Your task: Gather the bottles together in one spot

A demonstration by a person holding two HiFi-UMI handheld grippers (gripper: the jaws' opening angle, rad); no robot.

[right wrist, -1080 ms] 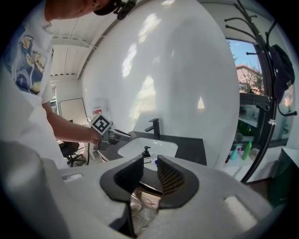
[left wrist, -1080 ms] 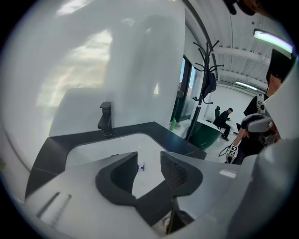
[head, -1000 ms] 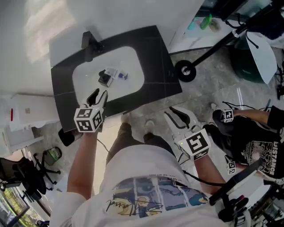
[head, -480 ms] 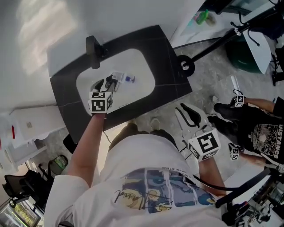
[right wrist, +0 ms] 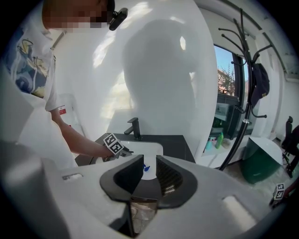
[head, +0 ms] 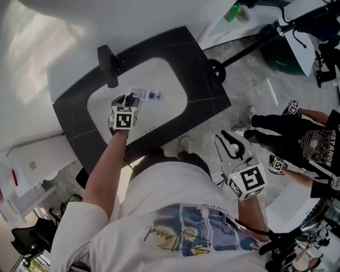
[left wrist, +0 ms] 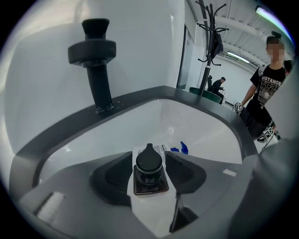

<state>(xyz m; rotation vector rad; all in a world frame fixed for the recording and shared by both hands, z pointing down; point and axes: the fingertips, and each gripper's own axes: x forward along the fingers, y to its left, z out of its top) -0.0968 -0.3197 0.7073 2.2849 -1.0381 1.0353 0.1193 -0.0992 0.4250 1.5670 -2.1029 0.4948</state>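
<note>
A small dark bottle with a black cap (left wrist: 150, 173) lies in the white sink basin (head: 167, 79). Just behind it lies a white-labelled bottle with a blue cap (left wrist: 179, 148), also seen in the head view (head: 145, 94). My left gripper (head: 129, 99) reaches down into the basin. Its jaws have just been opening and stand open on either side of the dark bottle, with my left gripper (left wrist: 149, 158) not pressing on it. My right gripper (head: 230, 145) hangs open over the floor to the right of the counter, and nothing lies between its fingers (right wrist: 169, 173).
A black faucet (head: 109, 64) stands at the back left of the black counter (head: 204, 87). A black stand base with a wheel (head: 215, 69) sits beside the counter. Another person in a black T-shirt (head: 313, 151) stands at the right. A green bottle (head: 232, 11) rests on a far white shelf.
My left gripper has moved from the counter's front edge down into the basin and its jaws have widened round the dark bottle. My right gripper has shifted slightly.
</note>
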